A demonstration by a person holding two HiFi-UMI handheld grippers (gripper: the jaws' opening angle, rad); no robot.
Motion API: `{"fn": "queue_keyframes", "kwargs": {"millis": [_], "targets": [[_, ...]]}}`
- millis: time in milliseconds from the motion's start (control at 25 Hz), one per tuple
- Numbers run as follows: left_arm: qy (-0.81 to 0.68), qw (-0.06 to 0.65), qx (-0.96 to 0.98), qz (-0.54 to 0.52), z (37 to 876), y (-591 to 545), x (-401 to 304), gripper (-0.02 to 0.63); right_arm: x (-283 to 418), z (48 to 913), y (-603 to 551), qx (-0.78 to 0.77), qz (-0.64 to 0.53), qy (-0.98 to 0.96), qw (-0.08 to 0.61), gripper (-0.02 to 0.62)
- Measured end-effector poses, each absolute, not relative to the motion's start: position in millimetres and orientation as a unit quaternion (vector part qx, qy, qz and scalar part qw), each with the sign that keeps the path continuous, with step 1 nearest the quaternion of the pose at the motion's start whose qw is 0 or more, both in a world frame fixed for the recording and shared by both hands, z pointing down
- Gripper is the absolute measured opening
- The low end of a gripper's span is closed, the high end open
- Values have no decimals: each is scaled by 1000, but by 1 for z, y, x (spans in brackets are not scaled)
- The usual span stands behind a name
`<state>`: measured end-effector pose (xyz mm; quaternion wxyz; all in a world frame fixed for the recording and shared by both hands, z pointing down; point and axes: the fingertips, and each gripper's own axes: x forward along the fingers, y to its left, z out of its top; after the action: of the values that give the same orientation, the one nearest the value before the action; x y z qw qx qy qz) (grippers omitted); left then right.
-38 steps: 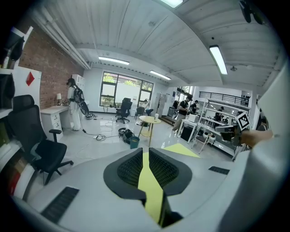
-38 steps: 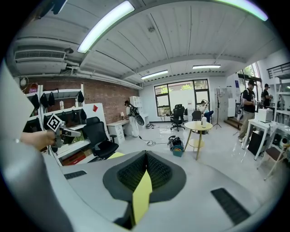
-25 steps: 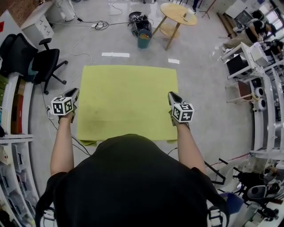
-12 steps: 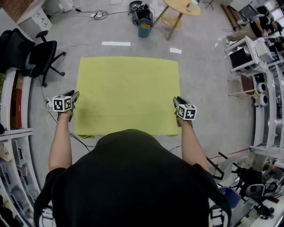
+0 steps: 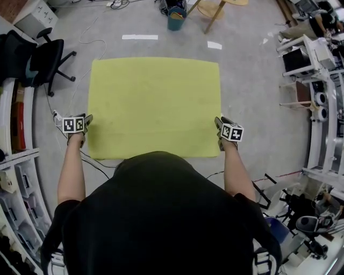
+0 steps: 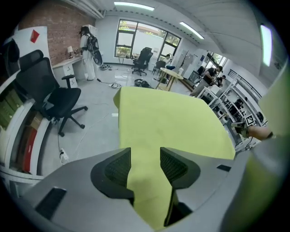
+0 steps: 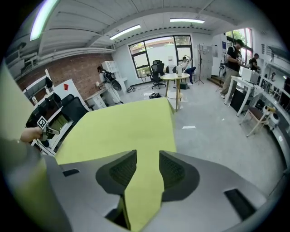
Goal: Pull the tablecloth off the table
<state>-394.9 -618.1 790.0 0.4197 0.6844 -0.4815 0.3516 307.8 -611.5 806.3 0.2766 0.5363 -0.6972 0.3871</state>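
Note:
A yellow-green tablecloth lies spread flat over the table, hiding it completely. My left gripper is at the cloth's left edge near the front corner. My right gripper is at the right edge near the other front corner. In the left gripper view the jaws are opening, and the cloth runs slack through the gap. In the right gripper view the jaws are opening too, with the cloth between the pads but no longer pinched.
A black office chair and shelving stand to the left. A teal bin and a round wooden table sit beyond the far edge. Metal racks line the right side. Cables trail over the grey floor.
Both grippers have drawn back along the cloth's sides toward its near corners. The near edge, rumpled and drooping before, now lies straight and flat.

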Motion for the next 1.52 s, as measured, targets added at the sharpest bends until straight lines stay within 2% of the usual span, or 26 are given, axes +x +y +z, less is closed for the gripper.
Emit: {"fn": "queue_keyframes", "kwargs": {"millis": [400,640,880,1120,1520], "targets": [[-471,488,631,376,859,-611,-421,216,339,855,-614,544,444,-658,273,169],[-458,529,633,332,885,-616,-413,216,347,882,-615,522,488,-657,239,198],[-444,557,634,301,902,-625,-416,221,345,910,-617,505,520,-643,248,209],[-431,554,642,307,907,-627,-417,224,346,920,-617,501,552,-636,200,215],[-445,529,631,352,901,-618,-420,156,350,916,-611,506,514,-643,256,204]]}}
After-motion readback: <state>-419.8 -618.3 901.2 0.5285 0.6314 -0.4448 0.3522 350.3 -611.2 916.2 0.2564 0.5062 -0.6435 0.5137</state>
